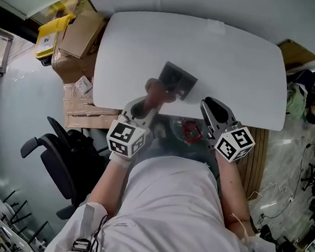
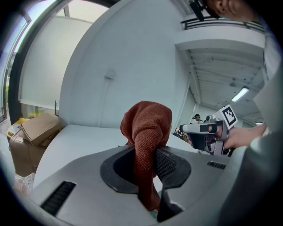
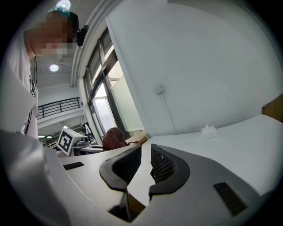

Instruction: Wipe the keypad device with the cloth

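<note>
A person stands at a white table point(image 1: 234, 63) with 2 handheld grippers, seen from above. The left gripper point(image 1: 147, 101) is clenched on a rust-red cloth point(image 1: 156, 88), which bunches up above its jaws and hangs down between them in the left gripper view point(image 2: 148, 128). The cloth sits just beside the near left corner of the dark keypad device point(image 1: 179, 79); whether it touches cannot be told. The device lies on the table's near half, close to the middle. The right gripper point(image 1: 207, 106) hovers at the table's near edge, well apart from the device, its jaws closed and empty. Cardboard boxes point(image 1: 78, 33) and a black chair point(image 1: 62, 153) stand to the left.
</note>
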Motion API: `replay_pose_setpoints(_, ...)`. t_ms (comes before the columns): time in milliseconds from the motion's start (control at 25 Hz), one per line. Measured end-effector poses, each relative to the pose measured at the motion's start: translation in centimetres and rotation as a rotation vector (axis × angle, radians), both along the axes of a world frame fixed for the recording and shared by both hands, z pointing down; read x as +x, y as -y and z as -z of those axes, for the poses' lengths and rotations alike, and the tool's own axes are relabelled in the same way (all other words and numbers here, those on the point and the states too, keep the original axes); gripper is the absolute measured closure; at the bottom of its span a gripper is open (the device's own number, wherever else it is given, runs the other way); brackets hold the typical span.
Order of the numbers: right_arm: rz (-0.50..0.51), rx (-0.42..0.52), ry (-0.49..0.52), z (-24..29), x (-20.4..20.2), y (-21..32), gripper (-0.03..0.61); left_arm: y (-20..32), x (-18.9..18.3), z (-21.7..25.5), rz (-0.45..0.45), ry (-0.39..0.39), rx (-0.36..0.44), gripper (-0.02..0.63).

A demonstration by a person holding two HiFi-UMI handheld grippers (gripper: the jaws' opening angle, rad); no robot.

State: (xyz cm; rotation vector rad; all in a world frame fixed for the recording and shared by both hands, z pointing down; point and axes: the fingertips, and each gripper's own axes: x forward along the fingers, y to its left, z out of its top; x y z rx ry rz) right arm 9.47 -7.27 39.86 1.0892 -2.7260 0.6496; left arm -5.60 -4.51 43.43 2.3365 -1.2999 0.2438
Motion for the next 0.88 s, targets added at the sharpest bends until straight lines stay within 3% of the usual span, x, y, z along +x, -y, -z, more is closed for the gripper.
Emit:
replay_pose_setpoints(200, -0.012, -0.035, -0.046, -2.2, -1.0, 2.5, 0.528, 2.4, -1.5, -1.3, -0.023, -0.009, -0.017, 0.537)
replay_pose_setpoints(320, -0.018, -0.080, -0.076, -4.3, -1.2, 3.9, 0.453, 3.5, -2.1, -2.4, -0.023, -0.012, -0.034, 0.537)
replay_pose_setpoints(600, -0.025, -0.173, -0.142, -8.7, -0.4, 7.2, 0.395, 5.5, -2.1, -5.0, -0.030, 0.005, -0.081, 0.537)
replay_pose_setpoints(880, -0.010, -0.290, -0.216, -13.9, -0.8, 9.2, 0.377, 7.7, -1.7, -8.2, -0.042, 0.040, -0.128, 0.537)
